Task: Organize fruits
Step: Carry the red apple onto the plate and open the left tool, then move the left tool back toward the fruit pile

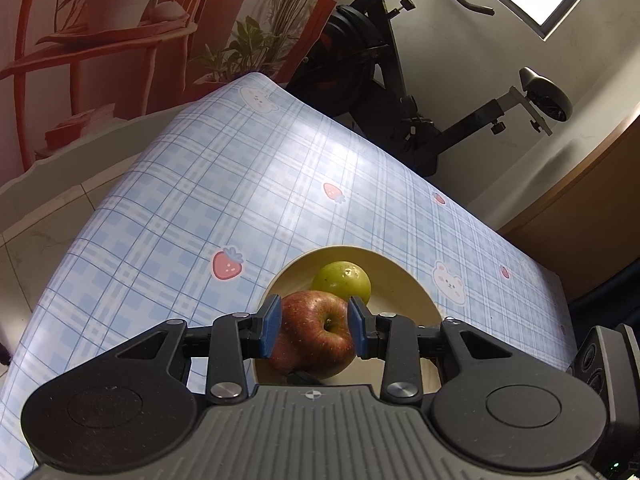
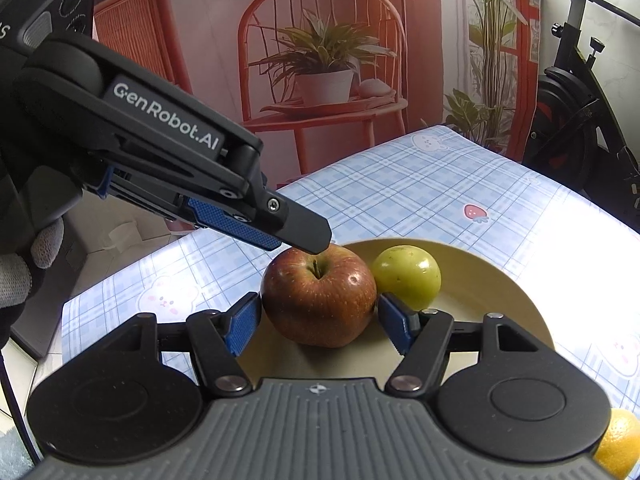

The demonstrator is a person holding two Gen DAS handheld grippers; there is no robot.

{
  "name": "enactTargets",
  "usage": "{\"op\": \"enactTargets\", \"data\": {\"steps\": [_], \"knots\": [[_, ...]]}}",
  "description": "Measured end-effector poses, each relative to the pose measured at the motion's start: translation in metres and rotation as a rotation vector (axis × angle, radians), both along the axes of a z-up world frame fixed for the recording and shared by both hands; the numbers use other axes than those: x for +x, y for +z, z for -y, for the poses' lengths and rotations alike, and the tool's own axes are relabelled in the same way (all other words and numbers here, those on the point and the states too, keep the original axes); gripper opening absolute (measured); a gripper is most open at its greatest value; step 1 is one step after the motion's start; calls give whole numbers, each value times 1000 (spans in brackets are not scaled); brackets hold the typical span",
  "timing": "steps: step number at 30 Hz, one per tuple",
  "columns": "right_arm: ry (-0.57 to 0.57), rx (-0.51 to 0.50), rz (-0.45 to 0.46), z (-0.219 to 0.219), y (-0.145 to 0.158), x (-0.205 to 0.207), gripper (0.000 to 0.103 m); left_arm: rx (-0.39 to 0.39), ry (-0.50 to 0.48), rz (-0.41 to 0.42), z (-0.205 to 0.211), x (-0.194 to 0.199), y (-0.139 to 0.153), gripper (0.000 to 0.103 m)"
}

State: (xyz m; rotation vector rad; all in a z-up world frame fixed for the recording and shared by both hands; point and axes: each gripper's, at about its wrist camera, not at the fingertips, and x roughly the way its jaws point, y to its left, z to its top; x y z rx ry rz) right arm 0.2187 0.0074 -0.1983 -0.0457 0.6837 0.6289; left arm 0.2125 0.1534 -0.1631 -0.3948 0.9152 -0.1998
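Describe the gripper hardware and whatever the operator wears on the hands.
Both grippers, left and right, are black linkage with silver pivots, blue textured pads and a grey ribbed base. The left's side reads GenRobot.AI in white. A grey knit glove shows.

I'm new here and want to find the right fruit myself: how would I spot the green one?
Look at the table with the blue checked cloth, then at the pale yellow plate on it. Two fruits sit there side by side: the green fruit is the smaller, smooth, yellow-green one, behind the bigger red apple that sits between the gripper fingers.
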Motion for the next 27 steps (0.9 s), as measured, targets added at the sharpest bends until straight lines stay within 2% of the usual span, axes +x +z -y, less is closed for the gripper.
{"op": "enactTargets", "data": {"steps": [7,14,20,27], "knots": [[-70,53,47,40,14,-17,68,63,-6,39,14,-9,21,37],[-181,72,117,106,24,-44,68,140,-80,93,68,-9,39,37],[-295,64,166,173,27,-72,68,127,-153,104,128,-8,33,37],[-417,69,148,241,14,-96,68,139,-241,87,179,-10,21,37]]}}
